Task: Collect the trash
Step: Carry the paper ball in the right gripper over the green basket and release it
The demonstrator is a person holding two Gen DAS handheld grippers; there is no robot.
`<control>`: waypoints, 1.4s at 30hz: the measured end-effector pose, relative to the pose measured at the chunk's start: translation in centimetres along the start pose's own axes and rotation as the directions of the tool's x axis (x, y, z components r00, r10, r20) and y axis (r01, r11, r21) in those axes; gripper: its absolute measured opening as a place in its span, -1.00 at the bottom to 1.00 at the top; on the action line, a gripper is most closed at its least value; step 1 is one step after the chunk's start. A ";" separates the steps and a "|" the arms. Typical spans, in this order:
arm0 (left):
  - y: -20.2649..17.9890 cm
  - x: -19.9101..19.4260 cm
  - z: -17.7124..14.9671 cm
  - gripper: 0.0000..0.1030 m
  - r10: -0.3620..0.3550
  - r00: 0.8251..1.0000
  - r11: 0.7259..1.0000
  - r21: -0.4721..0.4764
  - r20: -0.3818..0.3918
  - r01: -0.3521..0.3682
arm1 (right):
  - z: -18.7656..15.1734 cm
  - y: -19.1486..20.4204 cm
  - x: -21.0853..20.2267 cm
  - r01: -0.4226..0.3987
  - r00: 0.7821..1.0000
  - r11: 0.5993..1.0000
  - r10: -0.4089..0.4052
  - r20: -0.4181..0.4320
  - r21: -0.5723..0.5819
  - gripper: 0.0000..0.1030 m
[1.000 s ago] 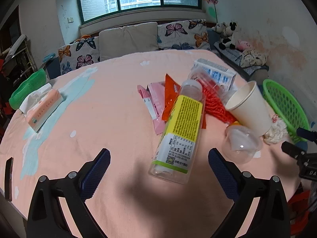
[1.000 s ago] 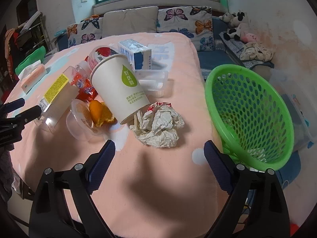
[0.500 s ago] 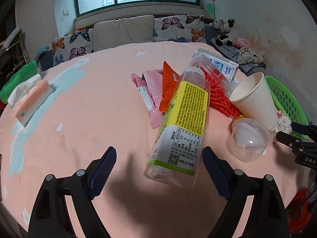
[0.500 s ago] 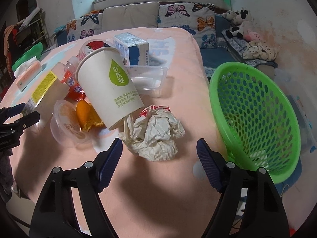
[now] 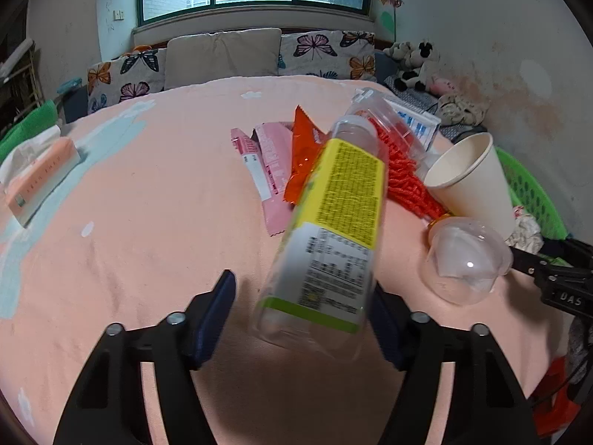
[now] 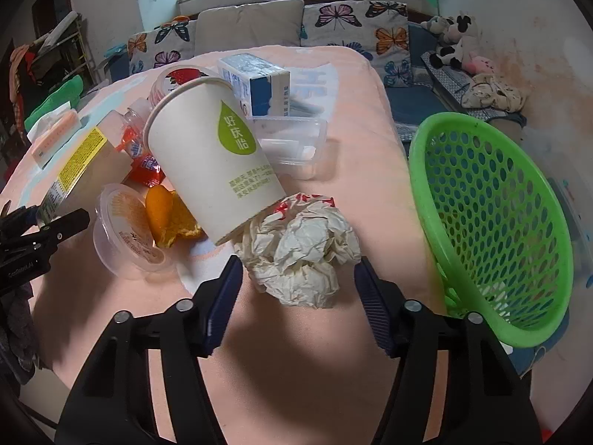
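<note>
Trash on a peach-covered table [image 5: 129, 222], both grippers closing around litter.

Beside the table's right edge hangs the green basket [image 6: 493, 222]. The paper cup [image 6: 211, 159] lies tipped near it. Left gripper [image 5: 304, 307] jaws have just narrowed around the clear yellow-labelled bottle [image 5: 333, 230], left pad still apart. Right gripper [image 6: 296, 289] jaws, also narrowing, flank the crumpled paper [image 6: 304, 256] by the basket, not yet pressing.

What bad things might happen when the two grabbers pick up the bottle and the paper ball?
The left gripper, jaws just closing, has only the clear bottle's bottom end between them, with a gap on one side; the bottle might tip or slip out.

The paper cup leans on the crumpled paper between the right gripper's closing jaws. Lifting the paper may roll the cup onto the orange peel.
</note>
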State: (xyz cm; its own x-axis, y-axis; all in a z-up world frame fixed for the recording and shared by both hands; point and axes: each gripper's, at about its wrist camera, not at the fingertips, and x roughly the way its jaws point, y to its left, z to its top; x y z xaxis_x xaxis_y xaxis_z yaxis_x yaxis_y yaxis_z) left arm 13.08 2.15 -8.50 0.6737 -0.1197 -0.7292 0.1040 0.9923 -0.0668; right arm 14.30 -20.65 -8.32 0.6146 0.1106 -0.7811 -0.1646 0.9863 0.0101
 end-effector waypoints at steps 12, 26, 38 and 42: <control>0.0 -4.7 1.1 0.00 -0.035 0.994 0.999 0.000 0.105 0.035 | 0.1 0.3 -2.6 0.013 0.998 1.000 -0.014 0.057 0.013 0.00; 0.9 -8.3 5.6 -0.08 -0.098 0.990 0.995 -0.018 0.100 0.100 | 0.0 -0.3 -5.6 -0.015 0.993 0.999 0.011 0.120 0.036 -0.12; -0.6 -9.4 7.8 -0.16 -0.111 0.991 0.992 0.070 0.078 0.106 | 0.7 -4.0 -7.9 0.014 0.984 0.995 -0.032 0.174 0.103 -0.12; -1.2 -10.0 8.7 -0.16 -0.136 0.987 0.988 0.079 0.081 0.129 | 0.3 -5.8 -7.7 0.044 0.984 0.991 -0.065 0.164 0.129 -0.12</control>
State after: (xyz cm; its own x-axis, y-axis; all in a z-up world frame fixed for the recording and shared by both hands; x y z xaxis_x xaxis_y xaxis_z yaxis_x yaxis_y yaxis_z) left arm 12.60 1.90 4.77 0.7101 -0.2551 -0.6563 0.2475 0.9630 -0.1066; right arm 10.77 -27.18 -2.21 0.7424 0.0652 -0.6668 -0.0367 0.9977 0.0566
